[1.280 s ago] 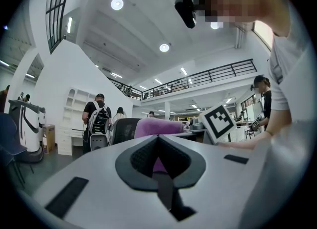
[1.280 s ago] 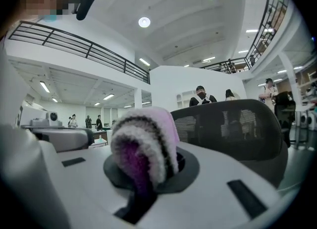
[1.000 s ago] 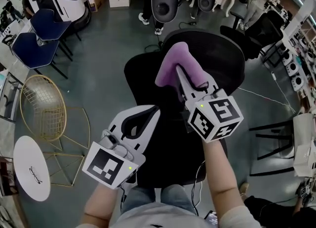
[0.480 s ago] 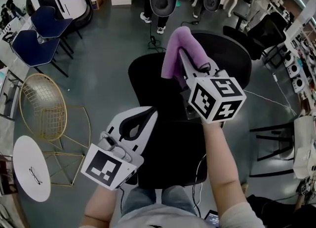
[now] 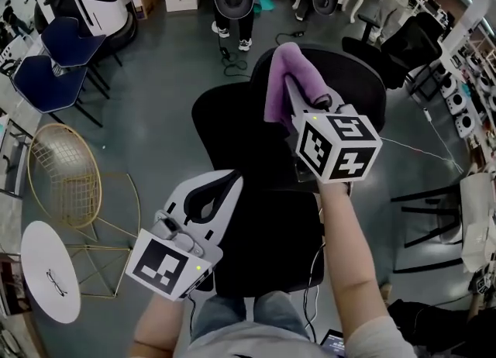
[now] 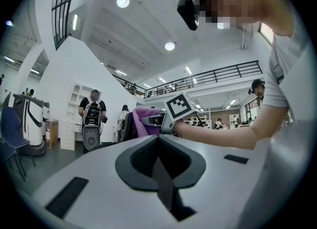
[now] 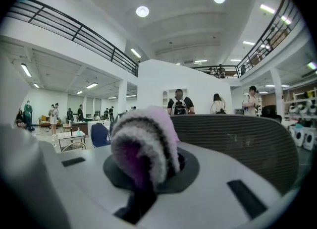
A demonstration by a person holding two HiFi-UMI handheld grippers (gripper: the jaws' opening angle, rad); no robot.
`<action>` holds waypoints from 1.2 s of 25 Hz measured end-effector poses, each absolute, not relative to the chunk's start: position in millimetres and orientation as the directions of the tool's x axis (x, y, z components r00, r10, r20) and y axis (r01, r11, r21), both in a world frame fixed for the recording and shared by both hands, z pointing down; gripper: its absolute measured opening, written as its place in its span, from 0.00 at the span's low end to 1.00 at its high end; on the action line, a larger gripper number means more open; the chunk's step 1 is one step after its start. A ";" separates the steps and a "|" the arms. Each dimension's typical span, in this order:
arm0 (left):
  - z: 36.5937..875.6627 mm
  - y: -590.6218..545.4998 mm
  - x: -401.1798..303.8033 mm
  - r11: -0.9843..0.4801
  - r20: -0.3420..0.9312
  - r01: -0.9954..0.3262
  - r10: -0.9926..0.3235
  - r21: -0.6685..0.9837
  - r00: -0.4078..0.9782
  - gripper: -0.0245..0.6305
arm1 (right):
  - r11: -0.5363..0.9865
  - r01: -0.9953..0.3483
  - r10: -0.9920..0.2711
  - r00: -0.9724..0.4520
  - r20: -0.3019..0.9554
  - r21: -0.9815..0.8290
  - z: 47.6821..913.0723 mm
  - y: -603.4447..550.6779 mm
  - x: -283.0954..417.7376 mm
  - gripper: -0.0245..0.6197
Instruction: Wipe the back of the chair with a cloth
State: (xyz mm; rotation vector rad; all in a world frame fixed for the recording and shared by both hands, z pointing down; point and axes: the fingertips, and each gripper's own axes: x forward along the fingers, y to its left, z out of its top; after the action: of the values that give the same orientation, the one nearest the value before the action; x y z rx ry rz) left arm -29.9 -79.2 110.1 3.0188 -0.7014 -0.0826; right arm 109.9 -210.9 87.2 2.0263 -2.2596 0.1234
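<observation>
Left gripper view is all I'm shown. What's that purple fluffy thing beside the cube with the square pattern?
Observer: A purple cloth, clamped in the jaws of the right gripper.
Operator: Where is it being held?
Observer: In the head view it sits at the top edge of a black mesh chair back. I can't confirm contact.
Operator: And the gripper I'm riding on?
Observer: The left gripper is lower and nearer the person, apart from the cloth.

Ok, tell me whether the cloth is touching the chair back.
Cannot tell. In the head view the cloth overlaps the chair back; in the right gripper view it stands before it. Neither shows contact or a gap.
</observation>
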 end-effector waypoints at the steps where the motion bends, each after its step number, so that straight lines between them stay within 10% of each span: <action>1: 110.2 -78.8 -28.7 -0.897 -0.043 -0.438 -0.440 0.052 0.897 0.06 | 0.094 -0.996 -0.987 -0.092 0.134 0.010 87.7 -210.0 117.4 0.10; 30: 108.7 -57.3 26.4 -0.937 -0.048 -0.344 -0.346 0.056 0.937 0.06 | -0.217 -0.976 -0.963 0.219 0.154 0.027 89.0 -140.3 276.8 0.10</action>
State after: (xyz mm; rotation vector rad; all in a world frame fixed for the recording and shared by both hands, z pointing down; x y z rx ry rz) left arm 26.4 -57.3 108.7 3.0454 -0.5429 -0.0886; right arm 276.8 -140.3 89.0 2.3578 -1.8863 0.1575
